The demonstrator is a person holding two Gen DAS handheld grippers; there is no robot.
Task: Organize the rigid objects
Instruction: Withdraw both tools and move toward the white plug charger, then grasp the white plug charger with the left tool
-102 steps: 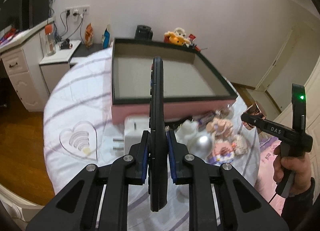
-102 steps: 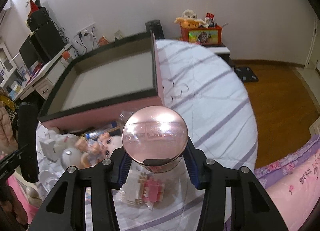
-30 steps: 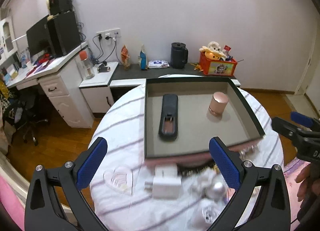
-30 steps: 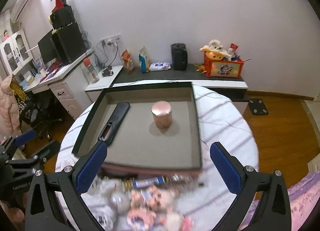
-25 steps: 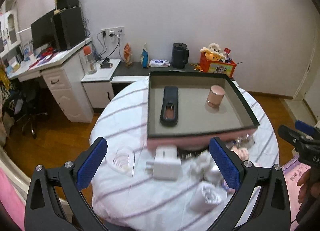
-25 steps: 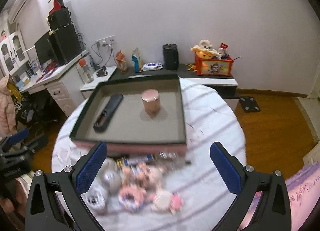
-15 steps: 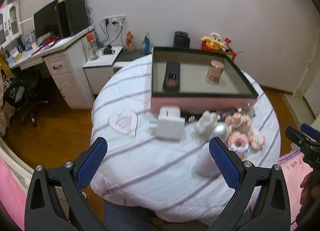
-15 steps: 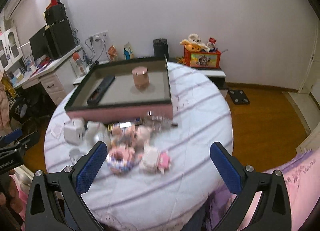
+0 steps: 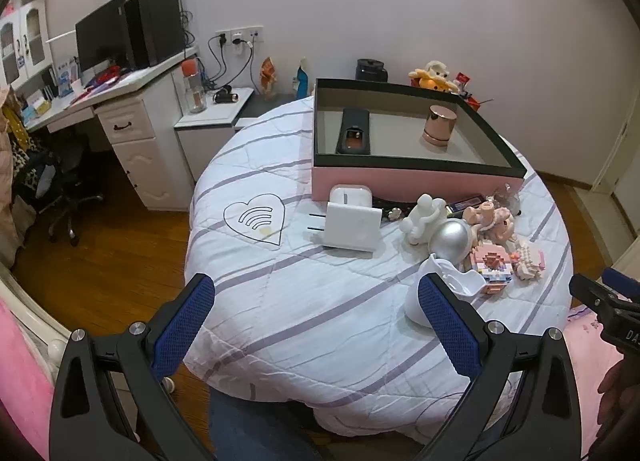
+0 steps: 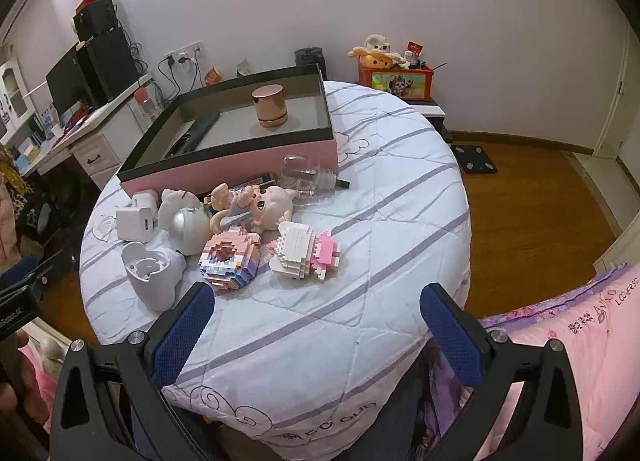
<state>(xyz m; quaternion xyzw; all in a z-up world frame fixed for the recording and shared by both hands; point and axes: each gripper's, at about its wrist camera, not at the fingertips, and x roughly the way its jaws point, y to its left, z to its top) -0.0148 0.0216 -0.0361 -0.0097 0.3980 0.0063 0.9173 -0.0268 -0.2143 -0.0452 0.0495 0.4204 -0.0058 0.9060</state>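
Both grippers held back off the near edge of the round table (image 9: 320,313), nothing between their fingers; left gripper (image 9: 316,325) spread wide, blue pads (image 9: 184,321) far apart; right gripper (image 10: 320,329) likewise spread wide and empty.

Pink box (image 9: 412,181) with dark rim at the far edge of the tabletop; inside, black remote (image 9: 353,136) flat along the left wall, rose-gold jar (image 9: 439,125) upright toward the far right part, well apart from the remote.

Along the box's near wall, a crowded row: white charger (image 9: 352,227) with prongs pointing left, small white case (image 9: 350,195) just behind it and touching the box; white figurine (image 9: 424,217) and silver ball (image 9: 450,239) pressed together right of the charger; doll (image 10: 260,201) lying beside them; clear glass piece (image 10: 304,177) against the box's right end.

Nearer the front edge: white cup (image 10: 152,273) tipped on its side at the left, pastel block model (image 10: 230,257) just right of it, white-and-pink block model (image 10: 306,249) beside that, close but apart.

Clear heart coaster (image 9: 256,217) alone near the left edge.

White desk (image 9: 100,101) with monitor beyond the table at left.
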